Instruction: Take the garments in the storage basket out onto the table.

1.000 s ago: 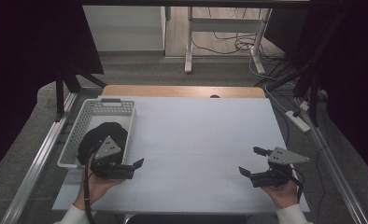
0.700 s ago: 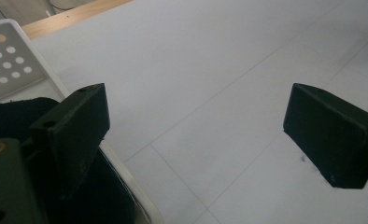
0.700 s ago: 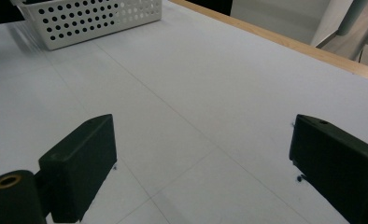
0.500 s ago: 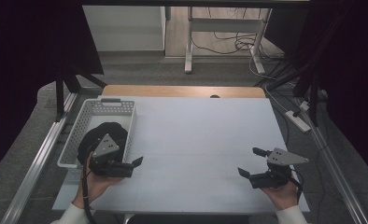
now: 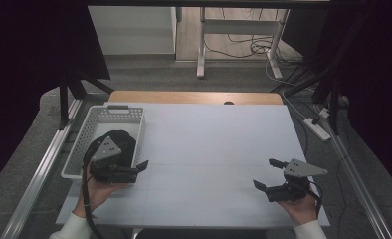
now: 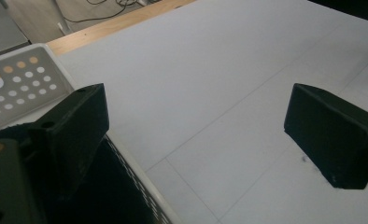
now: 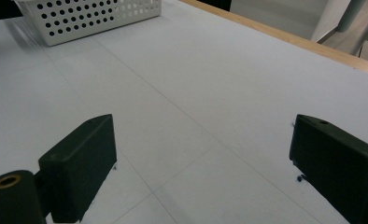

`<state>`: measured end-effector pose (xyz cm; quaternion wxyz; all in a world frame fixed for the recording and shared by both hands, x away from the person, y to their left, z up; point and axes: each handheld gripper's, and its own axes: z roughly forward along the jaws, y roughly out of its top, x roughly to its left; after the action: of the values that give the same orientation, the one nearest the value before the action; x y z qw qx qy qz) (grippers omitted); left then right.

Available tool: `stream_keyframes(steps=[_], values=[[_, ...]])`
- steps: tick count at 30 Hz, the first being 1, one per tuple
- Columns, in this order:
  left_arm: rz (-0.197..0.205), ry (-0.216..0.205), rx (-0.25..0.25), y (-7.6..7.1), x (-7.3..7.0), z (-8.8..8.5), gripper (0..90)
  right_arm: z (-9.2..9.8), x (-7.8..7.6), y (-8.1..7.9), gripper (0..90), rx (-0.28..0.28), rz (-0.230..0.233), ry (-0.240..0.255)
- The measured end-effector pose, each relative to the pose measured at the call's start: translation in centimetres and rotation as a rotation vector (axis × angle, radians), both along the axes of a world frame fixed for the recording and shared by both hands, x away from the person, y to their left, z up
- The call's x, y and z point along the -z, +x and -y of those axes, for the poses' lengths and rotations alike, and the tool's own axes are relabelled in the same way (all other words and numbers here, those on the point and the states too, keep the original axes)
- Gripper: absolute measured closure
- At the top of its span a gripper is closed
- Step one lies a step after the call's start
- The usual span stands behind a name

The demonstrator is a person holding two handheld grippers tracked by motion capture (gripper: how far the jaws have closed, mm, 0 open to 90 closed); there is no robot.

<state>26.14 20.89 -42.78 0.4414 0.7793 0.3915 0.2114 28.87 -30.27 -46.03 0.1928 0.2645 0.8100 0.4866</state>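
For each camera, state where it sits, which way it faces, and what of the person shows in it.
High view: above the person's side, facing forward and down on the white table; both hands, the left gripper and right gripper show.
Left gripper view: rides the left gripper, looking between its open jaws across the table past the white perforated plastic basket.
Right gripper view: rides the right gripper, open jaws, facing over the table toward the basket.
All three share the basket and table.

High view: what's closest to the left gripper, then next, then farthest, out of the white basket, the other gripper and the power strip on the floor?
From the left gripper:
1. White basket, right beside it at the table's left edge.
2. Right gripper, across the table near its front right.
3. Power strip, on the floor past the table's right side.
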Motion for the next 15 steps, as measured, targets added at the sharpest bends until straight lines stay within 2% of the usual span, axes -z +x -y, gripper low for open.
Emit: stream_keyframes(steps=[5,15], values=[[0.003,0.020,-0.012,0.40,-0.35,-0.30,7.4,0.00,0.15,0.03,7.1,-0.001,-0.002,-0.006],[-0.005,0.035,-0.016,1.00,-0.79,-0.81,7.5,0.10,0.39,0.13,7.1,0.017,-0.003,-0.004]])
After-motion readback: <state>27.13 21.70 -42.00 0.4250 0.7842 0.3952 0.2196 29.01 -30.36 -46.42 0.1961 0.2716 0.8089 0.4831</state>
